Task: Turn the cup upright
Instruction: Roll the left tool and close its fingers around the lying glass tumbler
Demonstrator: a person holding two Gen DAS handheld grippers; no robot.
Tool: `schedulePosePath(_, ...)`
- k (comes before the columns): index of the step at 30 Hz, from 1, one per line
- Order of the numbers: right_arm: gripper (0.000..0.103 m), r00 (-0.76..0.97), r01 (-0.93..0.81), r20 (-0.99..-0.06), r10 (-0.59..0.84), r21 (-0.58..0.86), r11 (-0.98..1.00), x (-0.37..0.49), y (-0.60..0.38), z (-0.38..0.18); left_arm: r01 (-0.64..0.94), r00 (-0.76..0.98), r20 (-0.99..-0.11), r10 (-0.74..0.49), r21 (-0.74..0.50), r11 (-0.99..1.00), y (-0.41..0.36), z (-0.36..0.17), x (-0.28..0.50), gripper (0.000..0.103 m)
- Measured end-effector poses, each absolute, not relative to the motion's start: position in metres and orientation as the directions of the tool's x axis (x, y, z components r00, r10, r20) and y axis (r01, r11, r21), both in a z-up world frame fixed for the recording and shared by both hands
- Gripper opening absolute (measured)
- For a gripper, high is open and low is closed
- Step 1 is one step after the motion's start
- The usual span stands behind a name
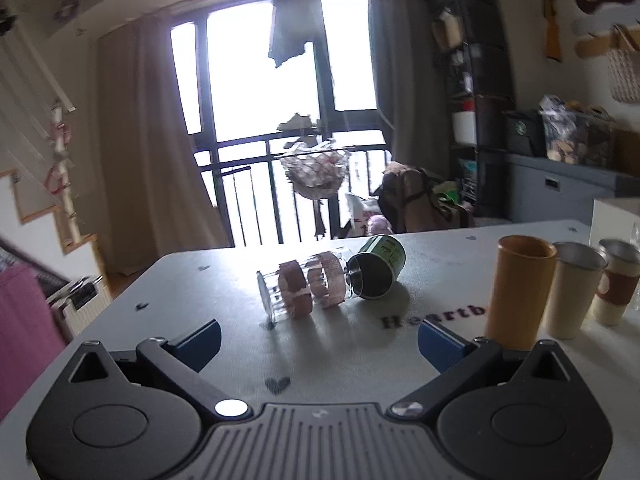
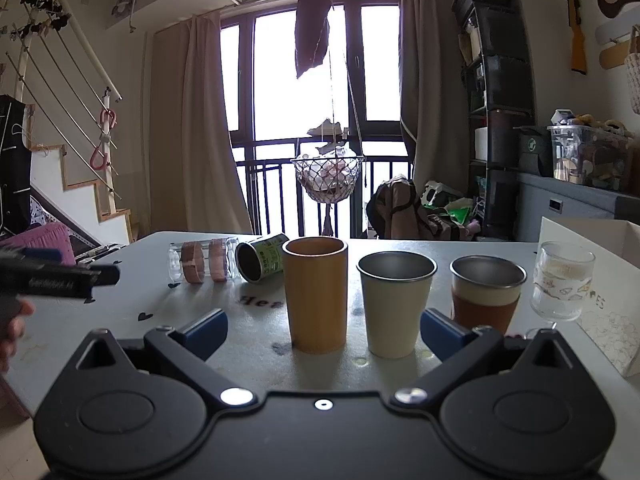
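Status: four cups already upright in a row on the table (image 2: 460,248), so that part looks done: tan cup (image 2: 316,292), cream cup with metal rim (image 2: 394,308), brown-sleeved metal cup (image 2: 486,292), and a stemmed glass (image 2: 562,280) at the far right

Two are on their sides at the far left of the table, nothing gripped yet:
- clear ribbed glass cup (image 1: 302,290) with two brown bands. Long axis roughly left-right and parallel to the table. One end touches the green cup; which end is the mouth I can't tell through the clear wall, though the left end looks like a thick disc, likely the base
- green cup (image 1: 378,268) just right of it, touching. Dark open mouth faces near-left in the left wrist view, base points far-right, axis slightly tilted

Left gripper (image 1: 318,340): blue fingers (image 1: 200,340) wide apart, holding nothing, short of the glass cup and aimed about at it. View is motion-blurred

Right gripper (image 2: 324,332): fingers spread too, empty, sitting just near of the tan and cream cups

Judgement: remaining work is the two lying cups. The glass one looks next for the left side. Risk: it's round and touching the green cup, so a grasp could roll either
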State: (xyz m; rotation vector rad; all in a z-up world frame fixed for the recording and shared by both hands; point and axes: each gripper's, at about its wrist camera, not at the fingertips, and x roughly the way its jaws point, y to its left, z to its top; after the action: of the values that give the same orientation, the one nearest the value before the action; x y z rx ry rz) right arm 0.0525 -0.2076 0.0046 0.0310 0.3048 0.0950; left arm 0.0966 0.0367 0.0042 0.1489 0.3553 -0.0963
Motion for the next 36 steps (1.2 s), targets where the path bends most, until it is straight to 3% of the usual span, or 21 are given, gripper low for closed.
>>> schedulePosePath(8, 0.103, 0.944, -0.074, -0.319, 0.087, 0.052, 0.996, 0.072, -0.213, -0.005, 0.275, 0.897, -0.422, -0.134, 0.293, 0.916, 0.048, -0.006, 0.172, 0.103)
schedulePosePath(17, 0.103, 0.929, -0.044, -0.364, 0.065, 0.065, 0.997, 0.100, -0.222, -0.017, 0.477, 0.855, -0.494, -0.157, 0.631, 0.612, 0.025, -0.033, 0.238, 0.103)
schedulePosePath(21, 0.103, 0.923, -0.022, -0.382, 0.048, 0.072, 0.997, 0.110, -0.229, -0.023, 0.506, 0.830, -0.550, -0.095, 0.669, 0.545, 0.022, -0.044, 0.275, 0.103)
schedulePosePath(28, 0.103, 0.913, 0.002, -0.407, 0.028, 0.073, 0.997, 0.125, -0.238, -0.031, 0.485, 0.829, -0.560, 0.016, 0.733, 0.477, 0.021, -0.057, 0.325, 0.103)
schedulePosePath(31, 0.103, 0.911, 0.006, -0.412, 0.026, 0.075, 0.997, 0.129, -0.239, -0.033, 0.535, 0.787, -0.616, 0.036, 0.710, 0.459, 0.022, -0.060, 0.338, 0.103)
schedulePosePath(36, 0.103, 0.908, 0.006, -0.418, 0.027, 0.078, 0.997, 0.130, -0.241, -0.036, 0.531, 0.765, -0.638, 0.093, 0.705, 0.471, 0.027, -0.070, 0.352, 0.084)
